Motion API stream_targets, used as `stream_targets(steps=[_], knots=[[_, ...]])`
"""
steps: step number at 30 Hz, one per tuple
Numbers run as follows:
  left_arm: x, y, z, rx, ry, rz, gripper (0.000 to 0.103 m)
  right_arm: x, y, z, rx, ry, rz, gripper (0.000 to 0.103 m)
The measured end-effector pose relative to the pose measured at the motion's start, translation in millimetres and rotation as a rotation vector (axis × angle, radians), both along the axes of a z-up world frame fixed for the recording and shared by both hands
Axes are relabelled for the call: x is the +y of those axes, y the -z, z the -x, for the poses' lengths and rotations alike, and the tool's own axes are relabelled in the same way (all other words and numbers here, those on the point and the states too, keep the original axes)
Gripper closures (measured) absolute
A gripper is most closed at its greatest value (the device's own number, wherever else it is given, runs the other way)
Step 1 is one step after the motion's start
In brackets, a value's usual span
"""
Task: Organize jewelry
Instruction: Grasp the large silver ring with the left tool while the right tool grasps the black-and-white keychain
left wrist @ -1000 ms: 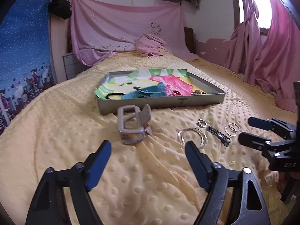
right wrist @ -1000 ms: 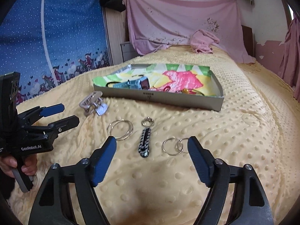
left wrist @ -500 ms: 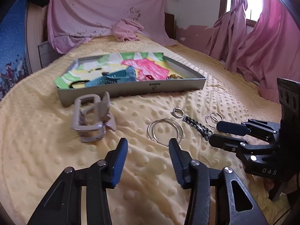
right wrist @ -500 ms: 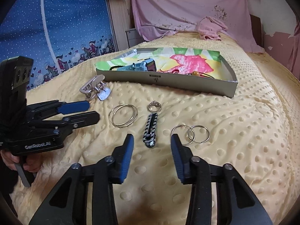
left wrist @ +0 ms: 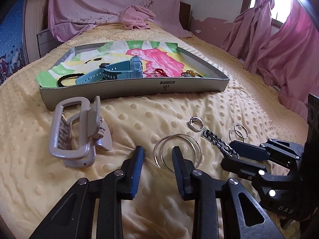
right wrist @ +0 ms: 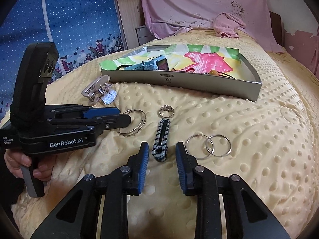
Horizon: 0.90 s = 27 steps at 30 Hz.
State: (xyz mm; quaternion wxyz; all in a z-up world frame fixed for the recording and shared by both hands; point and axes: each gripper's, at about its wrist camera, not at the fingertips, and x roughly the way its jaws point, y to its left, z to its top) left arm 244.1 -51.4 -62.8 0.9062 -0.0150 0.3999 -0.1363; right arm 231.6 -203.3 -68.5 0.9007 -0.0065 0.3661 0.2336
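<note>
- Blue-padded left gripper (left wrist: 157, 155) has just been narrowing, jaws straddling the big hoop earrings' (left wrist: 178, 153) near rim, unpinched.
- Right gripper (right wrist: 162, 155), also closing, frames the braided bracelet's (right wrist: 161, 139) end, empty.
- Hoops: thin, light, slippery; pinch the wire rim.
- Box (right wrist: 199, 83) waits mid-bed.
</note>
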Motion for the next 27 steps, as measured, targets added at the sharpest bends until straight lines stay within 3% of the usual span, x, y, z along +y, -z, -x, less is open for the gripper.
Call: stream_targets(steps=[4,7,16,27], knots=[[-3.5,1.6,-2.5,0.015,0.002,-0.022,0.093,1.9,1.5,-2.3,0.005,0.002,-0.001,0.086],[-4.7,1.9,-1.3,0.019,0.007,-0.022,0.097,0.9,1.7,-2.1,0.007,0.006,-0.007,0.089],[-5.2,-3.8,10.7,-0.008,0.021,-0.024,0.097,-4.6,-7.1,10.1,-0.038,0.009,-0.024,0.089],[-4.9,-37.0,14.2,-0.089,-0.018,-0.016,0.098,-14.1,-26.1,20.3,-0.111,0.024,-0.045,0.090]])
